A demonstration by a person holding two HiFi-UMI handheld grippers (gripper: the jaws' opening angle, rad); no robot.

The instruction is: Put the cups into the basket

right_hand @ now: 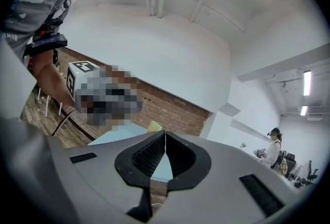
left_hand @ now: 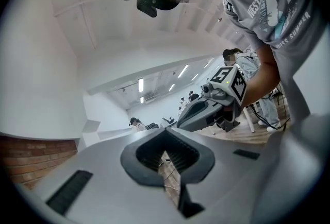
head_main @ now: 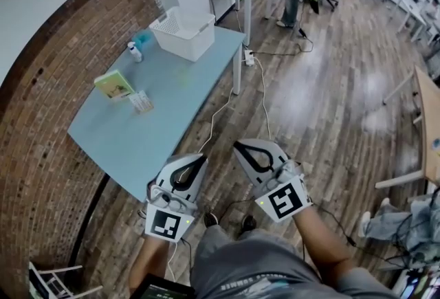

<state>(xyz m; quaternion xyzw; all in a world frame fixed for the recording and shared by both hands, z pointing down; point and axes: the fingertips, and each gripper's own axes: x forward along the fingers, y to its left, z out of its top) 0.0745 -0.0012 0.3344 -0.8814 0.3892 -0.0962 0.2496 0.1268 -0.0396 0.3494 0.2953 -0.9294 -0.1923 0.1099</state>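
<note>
Now reaching step: left gripper, right gripper fingers clenched, empty, short of pale blue counter's near corner. Next: reach small clear cups, open fingers.

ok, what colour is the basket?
The basket is white; the head view shows it best.

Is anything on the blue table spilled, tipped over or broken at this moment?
Nothing stands out. The white basket sits upright at the far end of the table, the small bottle stands upright near it, and no spill shows. The clear item by the green box is too small to judge.
</note>
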